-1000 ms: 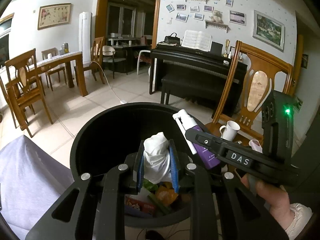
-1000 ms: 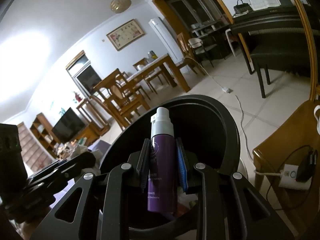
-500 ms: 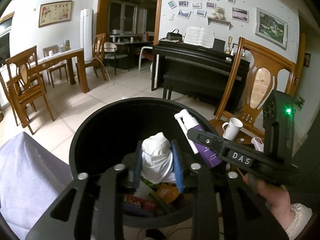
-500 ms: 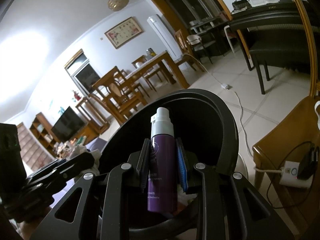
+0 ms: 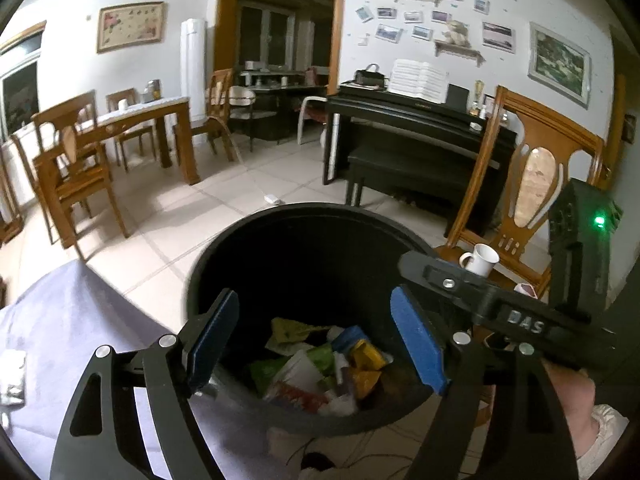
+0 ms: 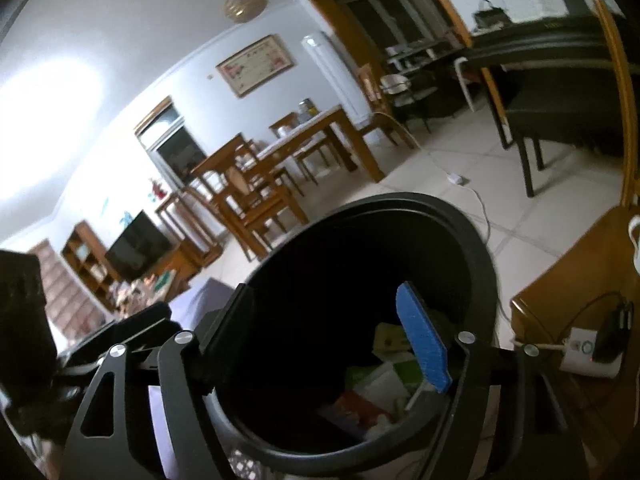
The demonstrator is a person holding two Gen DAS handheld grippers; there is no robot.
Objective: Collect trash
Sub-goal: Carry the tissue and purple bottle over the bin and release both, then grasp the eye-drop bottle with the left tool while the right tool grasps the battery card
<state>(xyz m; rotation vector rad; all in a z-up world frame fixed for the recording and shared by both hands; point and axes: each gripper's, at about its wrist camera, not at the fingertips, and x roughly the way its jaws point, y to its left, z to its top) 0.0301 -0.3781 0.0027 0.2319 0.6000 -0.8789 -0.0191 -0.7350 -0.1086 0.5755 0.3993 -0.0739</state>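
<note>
Hovering over black trash bin (image 5: 280, 236): left gripper (image 5: 316, 340) and right gripper (image 6: 320, 332) both spread wide, empty, positioned above wrappers (image 5: 320, 364) for drop-in.

One black trash bin (image 5: 248, 248), one white mug (image 5: 482, 258), one piano (image 5: 412, 120), two hand-held grippers.

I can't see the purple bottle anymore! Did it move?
Yes. It left the right gripper, whose jaws now stand open over the black bin; presumably it dropped inside, though it isn't visible there.
</note>
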